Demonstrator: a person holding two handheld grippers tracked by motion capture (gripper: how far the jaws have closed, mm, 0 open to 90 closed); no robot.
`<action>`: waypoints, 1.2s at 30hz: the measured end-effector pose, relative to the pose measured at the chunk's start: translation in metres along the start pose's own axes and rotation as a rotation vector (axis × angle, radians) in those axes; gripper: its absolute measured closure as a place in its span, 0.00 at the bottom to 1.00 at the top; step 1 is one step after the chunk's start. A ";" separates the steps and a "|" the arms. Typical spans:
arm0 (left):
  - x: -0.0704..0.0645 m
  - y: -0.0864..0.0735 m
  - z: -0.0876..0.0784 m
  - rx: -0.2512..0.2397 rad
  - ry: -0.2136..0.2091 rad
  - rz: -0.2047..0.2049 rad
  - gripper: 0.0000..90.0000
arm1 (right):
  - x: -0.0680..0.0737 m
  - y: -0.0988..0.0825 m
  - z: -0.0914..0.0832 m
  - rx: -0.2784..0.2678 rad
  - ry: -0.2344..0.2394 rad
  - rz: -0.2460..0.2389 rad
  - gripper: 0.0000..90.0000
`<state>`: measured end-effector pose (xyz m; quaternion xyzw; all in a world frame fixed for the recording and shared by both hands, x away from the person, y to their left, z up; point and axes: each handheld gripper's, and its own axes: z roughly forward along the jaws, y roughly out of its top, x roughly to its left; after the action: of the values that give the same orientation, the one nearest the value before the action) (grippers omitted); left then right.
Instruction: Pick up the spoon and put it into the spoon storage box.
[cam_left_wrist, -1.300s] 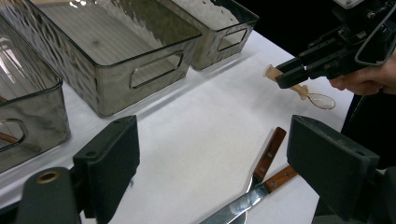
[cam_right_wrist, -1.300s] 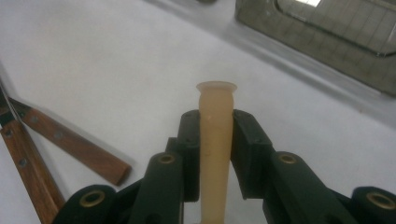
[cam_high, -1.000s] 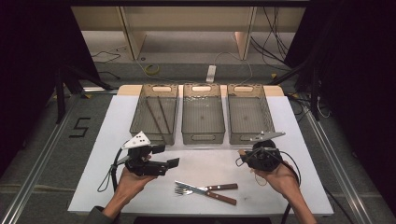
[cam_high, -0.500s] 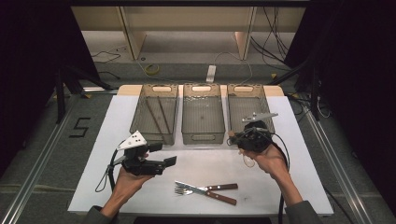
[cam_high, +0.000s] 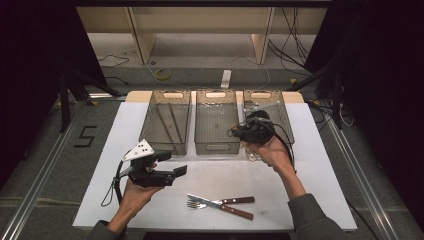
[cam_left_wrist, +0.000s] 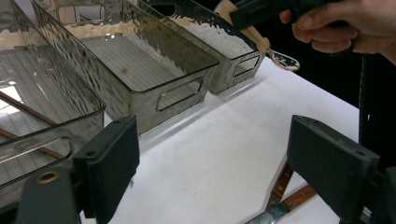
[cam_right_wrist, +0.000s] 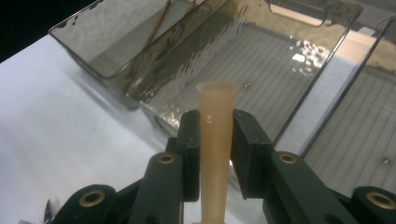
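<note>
Wooden spoon in R gripper

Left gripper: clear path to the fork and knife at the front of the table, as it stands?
Probably yes. The left gripper hangs open and holds nothing, just left of the fork and knife, with bare white table between. The right gripper is up by the bins, clamped on a spoon, so it doesn't block.

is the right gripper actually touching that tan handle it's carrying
Touching. In the right gripper view, the right gripper has both black pads pressed flat against the sides of the tan handle, with no gap showing on either side.
</note>
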<state>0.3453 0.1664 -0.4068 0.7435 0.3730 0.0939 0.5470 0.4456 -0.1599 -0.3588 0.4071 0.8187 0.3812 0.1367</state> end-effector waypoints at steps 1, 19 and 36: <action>0.000 0.000 0.000 -0.005 0.003 -0.001 0.19 | 0.000 0.003 0.002 -0.001 -0.002 -0.002 0.83; -0.001 -0.001 -0.012 -0.059 0.039 0.051 0.19 | -0.009 0.050 0.047 -0.025 -0.033 0.043 0.83; 0.002 -0.001 -0.019 -0.097 0.035 0.048 0.19 | -0.018 0.066 0.088 0.005 -0.064 0.128 0.83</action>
<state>0.3359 0.1822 -0.4011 0.7232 0.3595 0.1380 0.5734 0.5415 -0.1036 -0.3708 0.4710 0.7871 0.3739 0.1372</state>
